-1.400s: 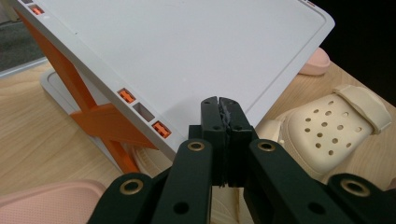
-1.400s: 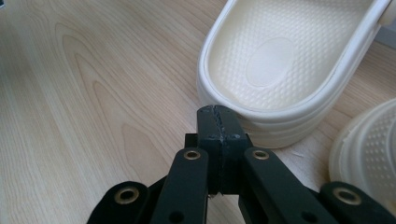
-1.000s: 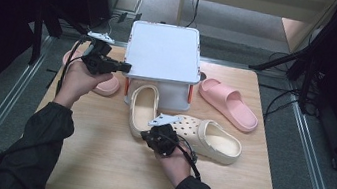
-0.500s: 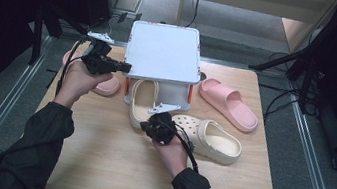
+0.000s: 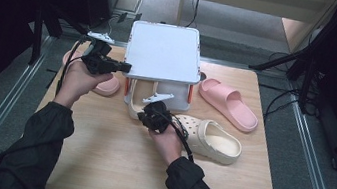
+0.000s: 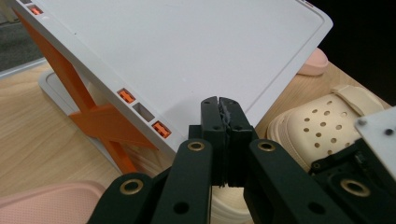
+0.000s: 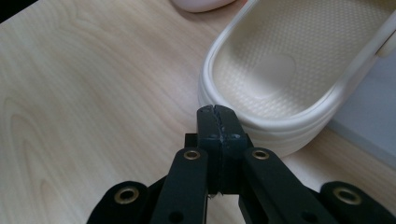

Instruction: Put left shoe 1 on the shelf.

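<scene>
A white shelf point(image 5: 163, 48) on orange legs stands at the back middle of the wooden table point(image 5: 95, 164). One cream clog point(image 5: 212, 140) lies in front of it; a second cream clog point(image 5: 136, 101) sits half under it. My left gripper point(image 5: 124, 67) is shut and empty, its tips point(image 6: 219, 105) at the left edge of the shelf top point(image 6: 187, 51). My right gripper point(image 5: 144, 116) is also shut and empty, its tips point(image 7: 217, 112) right at the heel rim of the second clog point(image 7: 280, 70). Whether they touch the rim I cannot tell.
A pink slipper point(image 5: 228, 102) lies to the right of the shelf. Another pink slipper point(image 5: 106, 85) lies to its left, partly behind my left hand. Bare wood point(image 7: 93, 93) stretches across the front of the table. Metal rails run along both table sides.
My right gripper has moved left and a little away from me, from the front clog toward the heel of the clog under the shelf. The left gripper has stayed put.
</scene>
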{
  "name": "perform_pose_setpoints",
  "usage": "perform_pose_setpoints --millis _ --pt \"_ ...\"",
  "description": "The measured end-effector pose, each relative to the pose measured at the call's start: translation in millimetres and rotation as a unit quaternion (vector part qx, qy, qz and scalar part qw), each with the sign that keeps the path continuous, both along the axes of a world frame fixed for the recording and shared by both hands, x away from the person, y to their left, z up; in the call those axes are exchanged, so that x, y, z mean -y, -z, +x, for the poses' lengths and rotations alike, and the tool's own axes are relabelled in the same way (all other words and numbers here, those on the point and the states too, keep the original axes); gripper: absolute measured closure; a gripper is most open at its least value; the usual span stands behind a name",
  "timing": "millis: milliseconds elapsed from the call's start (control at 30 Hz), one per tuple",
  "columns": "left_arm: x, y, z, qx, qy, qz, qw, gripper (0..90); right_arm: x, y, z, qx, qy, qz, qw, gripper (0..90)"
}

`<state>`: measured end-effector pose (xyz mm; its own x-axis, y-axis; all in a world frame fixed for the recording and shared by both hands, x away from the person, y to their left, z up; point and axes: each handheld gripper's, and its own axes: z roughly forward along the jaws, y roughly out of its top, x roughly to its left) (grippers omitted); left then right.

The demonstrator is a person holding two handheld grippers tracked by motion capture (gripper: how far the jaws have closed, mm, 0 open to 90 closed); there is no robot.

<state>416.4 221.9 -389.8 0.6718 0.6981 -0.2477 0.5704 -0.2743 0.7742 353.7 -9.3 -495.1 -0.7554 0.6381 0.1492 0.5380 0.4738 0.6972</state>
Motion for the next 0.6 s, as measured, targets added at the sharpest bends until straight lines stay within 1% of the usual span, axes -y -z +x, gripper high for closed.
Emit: perform_pose_setpoints --millis 33,67,100,133,167,200,233,267,333,467,533,600 --pt "-0.1 -0.1 0.0 0.0 0.0 0.001 1.0 89.7 -1.1 0.3 3.5 0.0 -0.003 0.003 1.0 90.0" --pt "0.0 0.0 0.0 0.0 0.0 0.0 1.0 89.8 -1.8 -0.4 5.9 -0.006 -0.003 0.01 0.9999 90.0" --pt "0.2 0.1 -0.1 0.001 0.0 0.001 1.0 89.8 -3.4 -0.9 8.0 -0.003 0.002 0.011 0.9999 90.0" --pt "0.2 0.1 -0.1 0.001 0.0 0.0 1.0 89.8 -5.8 -1.5 10.2 0.005 0.006 0.002 1.0 90.0" --pt "0.4 0.1 -0.2 0.001 -0.001 0.001 1.0 89.8 -6.7 -1.4 12.0 0.005 0.007 0.001 1.0 90.0" --pt "0.4 0.0 -0.2 0.002 -0.001 0.001 1.0 89.8 -7.5 -0.6 17.8 0.001 0.006 0.005 1.0 90.0" --pt "0.3 -0.2 -0.1 0.001 -0.002 0.003 1.0 89.8 -7.5 -0.6 17.8 0.001 0.006 0.005 1.0 90.0" --pt "0.4 0.1 -0.1 0.001 -0.002 0.001 1.0 89.8 -8.7 -0.2 22.0 0.005 0.013 0.012 0.9998 90.0" --pt "0.3 -0.1 -0.1 0.0 -0.002 0.002 1.0 89.8 -9.9 0.5 26.1 0.013 0.015 0.012 0.9997 90.0" --pt "0.5 -0.1 -0.1 -0.001 -0.002 0.001 1.0 89.8 -12.8 1.0 36.1 0.006 0.027 0.024 0.9993 90.0" --pt "0.6 -0.1 -0.1 -0.002 -0.002 0.001 1.0 89.8 -14.1 1.1 37.3 0.003 0.032 0.027 0.9991 89.9" --pt "0.6 -0.2 -0.2 -0.002 -0.003 0.001 1.0 89.8 -16.5 1.5 40.1 0.006 0.033 0.027 0.9991 89.8"
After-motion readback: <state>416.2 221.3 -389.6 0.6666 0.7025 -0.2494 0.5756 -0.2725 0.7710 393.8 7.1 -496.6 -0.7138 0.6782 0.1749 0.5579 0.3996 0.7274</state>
